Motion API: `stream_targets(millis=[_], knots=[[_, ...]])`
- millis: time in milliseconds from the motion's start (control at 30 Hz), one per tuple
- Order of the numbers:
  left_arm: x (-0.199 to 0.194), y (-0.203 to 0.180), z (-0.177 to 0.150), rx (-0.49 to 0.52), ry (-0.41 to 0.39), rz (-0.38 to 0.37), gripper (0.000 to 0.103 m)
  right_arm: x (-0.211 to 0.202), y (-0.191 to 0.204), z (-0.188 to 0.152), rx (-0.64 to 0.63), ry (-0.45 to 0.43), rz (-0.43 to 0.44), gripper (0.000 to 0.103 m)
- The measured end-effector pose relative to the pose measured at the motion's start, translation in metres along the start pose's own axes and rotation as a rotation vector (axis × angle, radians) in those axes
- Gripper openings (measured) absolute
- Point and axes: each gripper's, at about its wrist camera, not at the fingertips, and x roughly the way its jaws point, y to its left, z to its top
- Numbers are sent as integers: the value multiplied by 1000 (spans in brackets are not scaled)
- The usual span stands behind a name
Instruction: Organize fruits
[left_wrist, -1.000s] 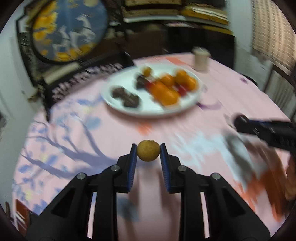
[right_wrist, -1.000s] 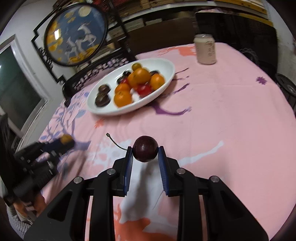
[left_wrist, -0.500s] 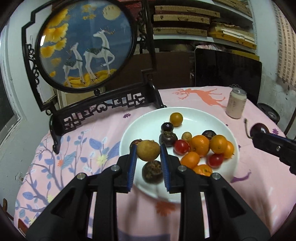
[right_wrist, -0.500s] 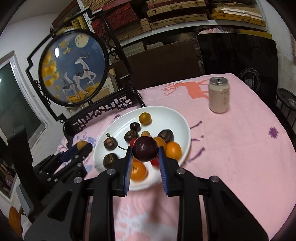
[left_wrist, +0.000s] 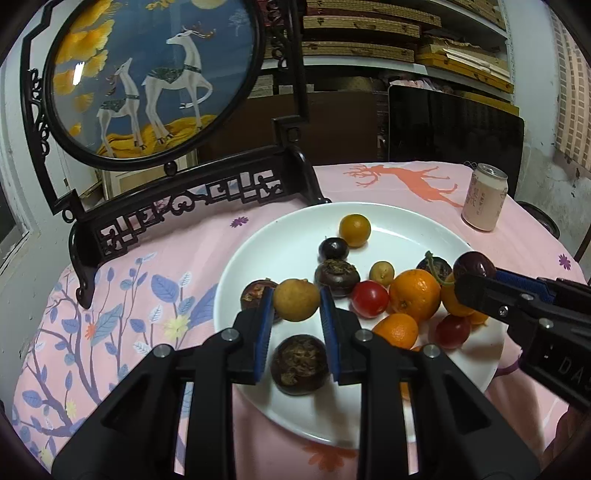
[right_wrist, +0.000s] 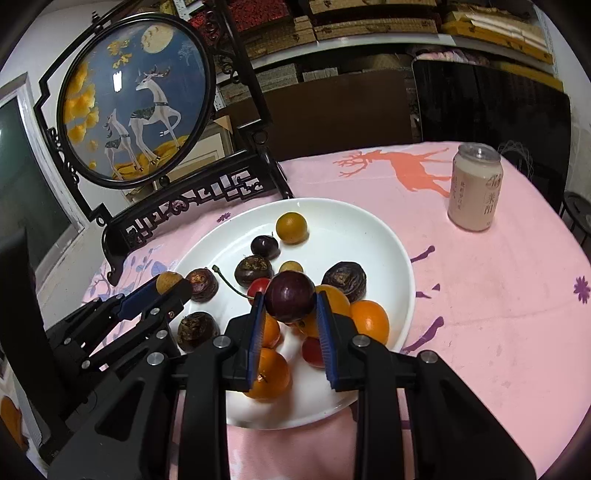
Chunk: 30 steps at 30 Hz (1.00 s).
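Note:
My left gripper (left_wrist: 296, 300) is shut on a small tan round fruit (left_wrist: 296, 299) and hangs over the near left part of a white plate (left_wrist: 258, 243). My right gripper (right_wrist: 290, 301) is shut on a dark purple cherry (right_wrist: 290, 302) with a long stem, above the plate's (right_wrist: 380, 236) middle. The plate holds several fruits: oranges (left_wrist: 414, 294), red cherry tomatoes (left_wrist: 369, 298), dark brown mangosteen-like fruits (left_wrist: 299, 364) and a small yellow-orange fruit (left_wrist: 354, 230). In the left wrist view the right gripper (left_wrist: 476, 273) reaches in from the right; in the right wrist view the left gripper (right_wrist: 173, 286) comes in from the left.
A pale drink can (right_wrist: 474, 192) stands on the pink tablecloth (right_wrist: 498, 295) at the back right. A dark carved wooden stand with a round deer picture (left_wrist: 155, 74) rises just behind the plate on the left. Shelves and a dark screen (left_wrist: 454, 125) lie beyond the table.
Both grippers have travelled across the table from in front of the plate to over it, each still carrying its fruit. The plate now lies directly beneath the fingers.

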Motion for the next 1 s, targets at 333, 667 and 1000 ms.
stream_targets(millis=[333,667,1000], knots=[[-12,-3,-1,12,-63,45,65,-5,1,1,-6,-4,4,31],[-23,-3,-5,15,-78,58,68,-17,6,1,8,-14,4,31],[-68,3,-49,9,29,-35,95,-80,19,-49,-73,-41,-49,65]])
